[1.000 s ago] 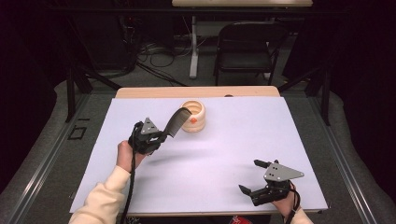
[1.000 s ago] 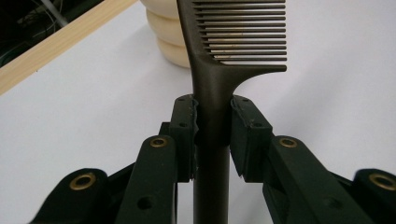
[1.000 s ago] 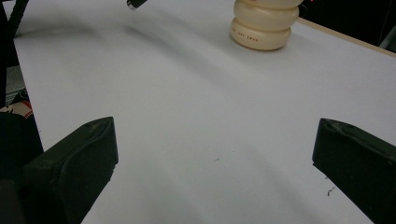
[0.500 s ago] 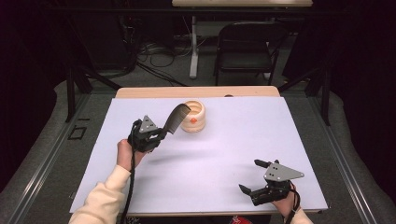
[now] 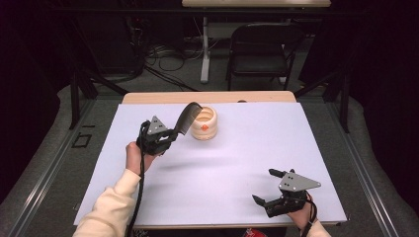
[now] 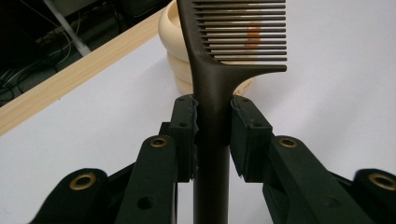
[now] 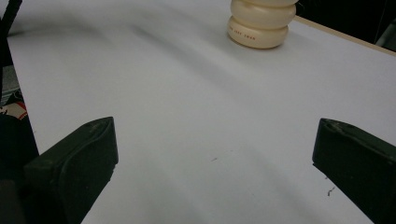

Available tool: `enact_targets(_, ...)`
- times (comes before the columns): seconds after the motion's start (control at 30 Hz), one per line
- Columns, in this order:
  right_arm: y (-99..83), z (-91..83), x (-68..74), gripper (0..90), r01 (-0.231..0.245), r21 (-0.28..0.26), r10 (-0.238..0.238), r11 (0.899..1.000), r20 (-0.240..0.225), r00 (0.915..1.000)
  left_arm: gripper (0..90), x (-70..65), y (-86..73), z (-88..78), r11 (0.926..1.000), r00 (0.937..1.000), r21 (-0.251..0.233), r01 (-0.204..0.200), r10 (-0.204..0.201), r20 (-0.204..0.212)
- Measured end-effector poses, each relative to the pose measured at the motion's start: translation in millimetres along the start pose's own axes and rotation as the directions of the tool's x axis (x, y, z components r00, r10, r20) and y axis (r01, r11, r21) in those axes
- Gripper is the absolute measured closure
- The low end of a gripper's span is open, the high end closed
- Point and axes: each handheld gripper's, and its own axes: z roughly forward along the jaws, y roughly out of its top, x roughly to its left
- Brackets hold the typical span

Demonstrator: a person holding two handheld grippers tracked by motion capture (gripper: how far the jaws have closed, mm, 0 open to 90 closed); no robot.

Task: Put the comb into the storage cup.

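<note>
Two black tongs worked over the white worktop [image 5: 222, 163]. Left of centre in the high view, the left tongs [image 5: 170, 137] were clamped on the handle of a dark brown plastic comb [image 5: 187, 117], which rose up and to the right, its toothed end just beside the rim of a cream, ribbed round pot [image 5: 204, 123] with an orange mark. From the left gripper view, the comb [image 6: 215, 88] stood upright at frame centre, pads pressing both sides of its handle, the pot [image 6: 180, 60] behind it. At lower right, the right tongs [image 5: 269, 186] gaped wide with nothing between them, low over the worktop.
</note>
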Motion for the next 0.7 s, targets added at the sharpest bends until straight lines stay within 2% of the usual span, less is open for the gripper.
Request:
enact_targets(0.47,-0.1,0.2,-0.3,0.0,-0.001,0.004,0.001,1.0,0.008,1.0,72.3,6.7,14.2,7.4,0.9992,0.9993,-0.026,0.032,-0.031,0.021)
enact_targets(0.7,-0.7,0.5,-1.1,0.0,-0.01,0.004,0.01,1.0,0.008,0.9999,72.4,7.0,21.5,11.8,0.9992,0.9993,-0.027,0.03,-0.029,0.022)
